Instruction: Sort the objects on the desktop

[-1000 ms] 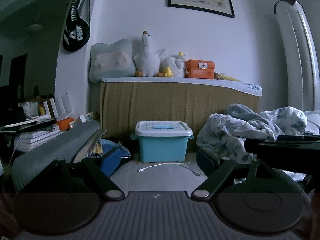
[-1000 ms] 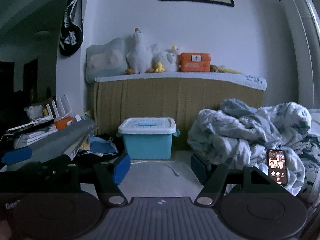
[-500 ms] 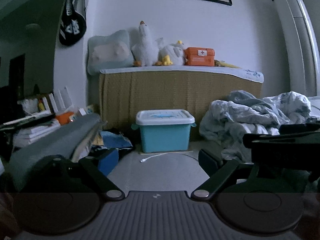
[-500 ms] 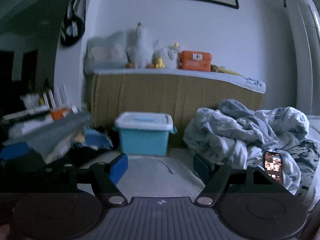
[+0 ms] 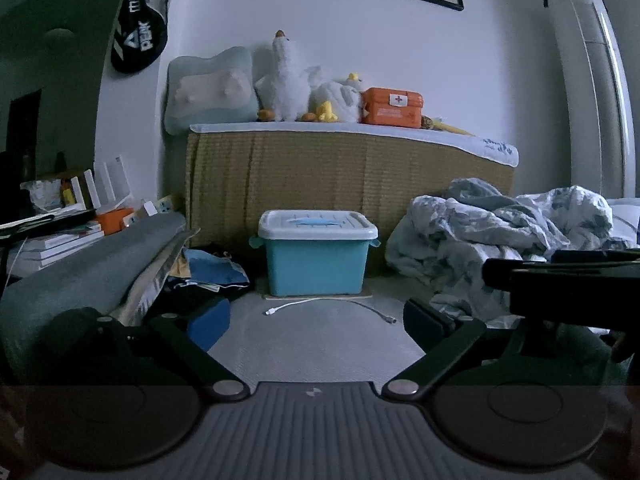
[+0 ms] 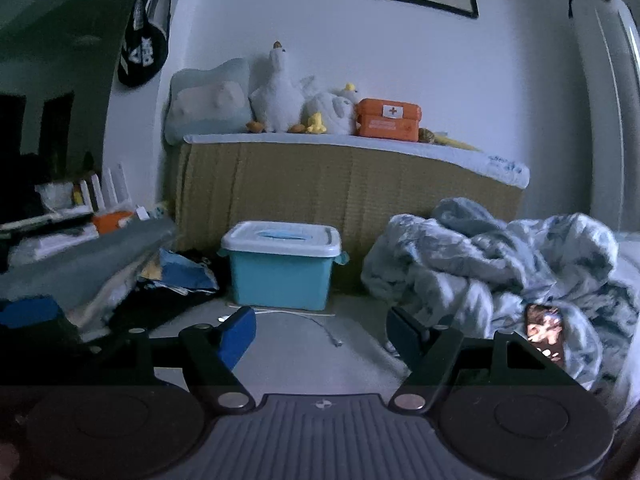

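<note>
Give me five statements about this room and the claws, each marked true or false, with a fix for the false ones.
1. The blue bin has its lid on. True.
2. The orange first-aid box sits on the floor. False: it is up on the ledge beside the plush toys.
3. A white cable lies on the floor in front of the bin. True.
4. The left claw grips the cable. False: its jaws are opening, with nothing between them.
5. The right claw is shut on the phone. False: it is open and empty; the lit phone lies on the blanket.
</note>
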Motion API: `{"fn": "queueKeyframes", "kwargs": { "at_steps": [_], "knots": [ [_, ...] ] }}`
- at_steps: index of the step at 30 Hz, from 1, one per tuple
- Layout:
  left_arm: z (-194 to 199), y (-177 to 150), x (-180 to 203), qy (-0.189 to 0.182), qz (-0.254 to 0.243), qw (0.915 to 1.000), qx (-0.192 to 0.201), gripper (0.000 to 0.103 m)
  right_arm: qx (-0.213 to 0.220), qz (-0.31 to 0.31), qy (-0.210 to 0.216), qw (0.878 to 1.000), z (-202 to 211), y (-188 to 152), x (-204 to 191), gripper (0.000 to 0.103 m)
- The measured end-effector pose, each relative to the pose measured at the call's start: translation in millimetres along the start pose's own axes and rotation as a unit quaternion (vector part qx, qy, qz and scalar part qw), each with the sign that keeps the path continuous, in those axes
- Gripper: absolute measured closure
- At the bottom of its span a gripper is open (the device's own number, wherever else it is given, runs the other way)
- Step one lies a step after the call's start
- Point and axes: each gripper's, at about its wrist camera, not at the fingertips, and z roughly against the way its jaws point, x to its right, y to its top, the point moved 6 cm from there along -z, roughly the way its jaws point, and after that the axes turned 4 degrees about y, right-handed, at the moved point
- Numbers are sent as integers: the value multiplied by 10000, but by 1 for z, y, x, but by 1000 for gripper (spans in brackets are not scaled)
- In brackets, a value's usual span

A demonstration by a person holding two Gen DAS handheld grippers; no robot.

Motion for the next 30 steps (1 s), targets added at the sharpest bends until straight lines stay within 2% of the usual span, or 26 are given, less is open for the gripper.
{"fn": "queueKeyframes", "kwargs": {
  "at_steps": [3,9,16,30],
  "knots": [
    [-4,-1,0,-32,-5,10000,-77,6,-124,-127,84,9998,-6,-3,2,27],
    [-6,-2,0,0,-20,10000,-98,5,-453,-110,-20,9989,-15,-10,1,27],
    [-7,-1,-3,29,11,9999,-103,3,-325,-57,28,9995,-10,-8,-2,26],
    [-9,-3,-3,75,-42,9998,-164,3,-357,-125,-20,9993,-12,-9,3,24]
  ]
}}
